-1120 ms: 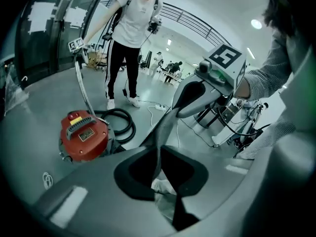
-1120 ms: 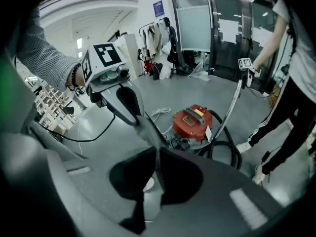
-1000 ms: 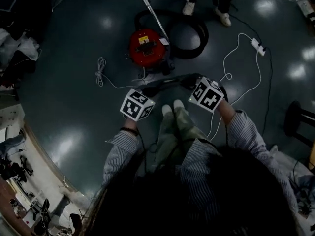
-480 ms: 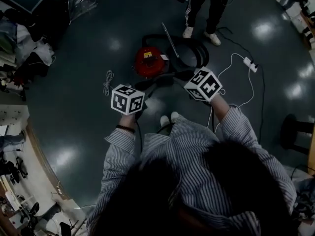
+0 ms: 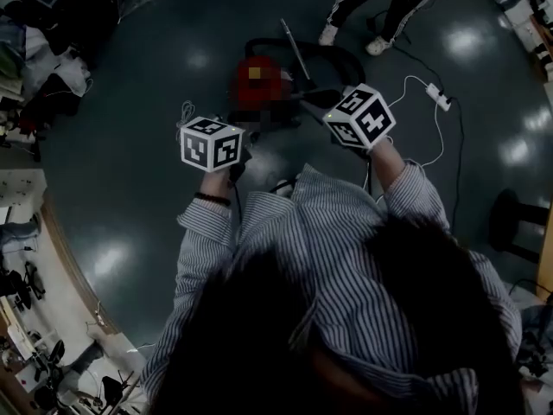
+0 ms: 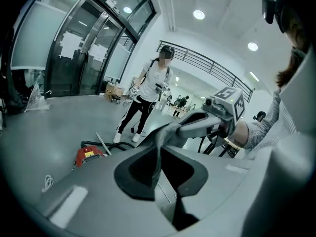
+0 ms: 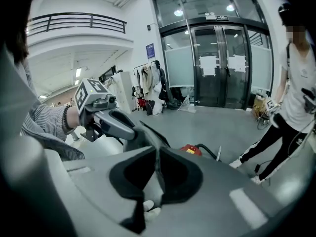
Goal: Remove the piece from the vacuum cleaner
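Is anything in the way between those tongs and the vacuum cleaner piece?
Nothing visible. The left tongs and right tongs are each shut on the dark grey piece, holding it up between them. The red vacuum cleaner sits well beyond.

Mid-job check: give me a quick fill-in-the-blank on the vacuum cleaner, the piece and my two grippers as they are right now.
1. The vacuum cleaner standing on the floor has a ___ body.
2. The dark piece is clamped in the jaws of ___ grippers, the left gripper and the right gripper.
3. In the head view, the white power strip lies to the ___ of the vacuum cleaner.

Missing words: red; both; right.
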`<act>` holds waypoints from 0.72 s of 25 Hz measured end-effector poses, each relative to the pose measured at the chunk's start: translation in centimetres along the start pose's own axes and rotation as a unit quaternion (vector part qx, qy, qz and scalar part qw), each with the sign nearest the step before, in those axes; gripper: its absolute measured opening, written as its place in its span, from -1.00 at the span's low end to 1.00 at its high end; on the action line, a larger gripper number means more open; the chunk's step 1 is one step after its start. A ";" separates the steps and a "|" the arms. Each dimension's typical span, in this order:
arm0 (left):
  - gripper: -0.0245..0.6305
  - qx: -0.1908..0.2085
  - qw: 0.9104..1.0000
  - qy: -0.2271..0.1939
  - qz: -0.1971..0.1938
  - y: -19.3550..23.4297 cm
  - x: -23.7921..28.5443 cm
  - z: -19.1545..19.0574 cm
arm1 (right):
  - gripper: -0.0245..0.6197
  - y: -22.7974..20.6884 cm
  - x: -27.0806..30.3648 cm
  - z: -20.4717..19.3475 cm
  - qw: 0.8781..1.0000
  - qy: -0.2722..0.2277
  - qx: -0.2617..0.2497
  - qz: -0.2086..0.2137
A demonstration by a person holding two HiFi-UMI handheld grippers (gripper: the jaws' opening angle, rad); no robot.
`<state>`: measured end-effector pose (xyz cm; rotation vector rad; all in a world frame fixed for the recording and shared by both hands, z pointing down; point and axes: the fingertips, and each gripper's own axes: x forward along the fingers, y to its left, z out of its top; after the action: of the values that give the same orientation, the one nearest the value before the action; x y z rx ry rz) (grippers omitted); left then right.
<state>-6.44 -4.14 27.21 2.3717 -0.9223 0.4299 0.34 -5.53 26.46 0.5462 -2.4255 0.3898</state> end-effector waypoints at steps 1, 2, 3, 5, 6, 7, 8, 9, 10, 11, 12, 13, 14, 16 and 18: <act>-0.83 -0.004 1.000 0.000 0.000 0.1 -0.1 -0.1 | -0.85 0.2 0.1 -0.2 1.000 -0.001 0.003 0.001; -0.83 -0.007 1.000 0.001 0.001 0.1 -0.1 -0.2 | -0.85 0.3 0.2 -0.3 1.000 -0.001 0.007 0.002; -0.83 -0.008 1.000 0.002 0.001 0.2 0.0 -0.2 | -0.85 0.4 0.3 -0.4 1.000 -0.001 0.009 0.002; -0.83 -0.009 1.000 0.004 0.002 0.3 0.2 -0.1 | -0.85 0.1 0.4 -0.5 1.000 -0.002 0.013 0.000; -0.83 -0.010 1.000 0.005 0.002 0.4 0.3 -0.1 | -0.85 0.0 0.4 -0.6 1.000 -0.002 0.015 -0.001; -0.83 -0.012 1.000 0.005 0.002 0.4 0.4 -0.1 | -0.85 -0.1 0.4 -0.6 1.000 -0.002 0.017 -0.003; -0.83 -0.014 1.000 0.006 0.002 0.4 0.5 -0.2 | -0.85 -0.2 0.4 -0.7 1.000 -0.001 0.018 -0.004; -0.83 -0.015 1.000 0.007 0.002 0.4 0.5 -0.3 | -0.85 -0.1 0.5 -0.7 1.000 -0.001 0.019 -0.005; -0.83 -0.016 1.000 0.008 0.001 0.4 0.5 -0.4 | -0.85 -0.1 0.5 -0.8 1.000 0.000 0.020 -0.005; -0.83 -0.016 1.000 0.009 0.001 0.4 0.6 -0.4 | -0.85 -0.2 0.6 -0.8 1.000 0.001 0.021 -0.005; -0.83 -0.016 1.000 0.011 0.000 0.5 0.7 -0.4 | -0.85 -0.3 0.6 -0.9 1.000 0.002 0.022 -0.006; -0.83 -0.016 1.000 0.013 -0.001 0.5 0.9 -0.4 | -0.85 -0.4 0.6 -0.9 1.000 0.003 0.023 -0.006; -0.83 -0.015 1.000 0.015 -0.001 0.5 1.0 -0.4 | -0.85 -0.6 0.6 -1.0 1.000 0.003 0.024 -0.007; -0.83 -0.014 1.000 0.018 0.000 0.5 1.1 -0.3 | -0.85 -0.7 0.6 -1.0 1.000 0.004 0.026 -0.007; -0.83 -0.013 1.000 0.019 0.001 0.6 1.2 -0.4 | -0.85 -0.8 0.6 -1.0 1.000 0.004 0.027 -0.007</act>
<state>-6.03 -4.89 28.30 2.3304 -0.9084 0.4605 0.76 -5.98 27.77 0.5826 -2.4076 0.4534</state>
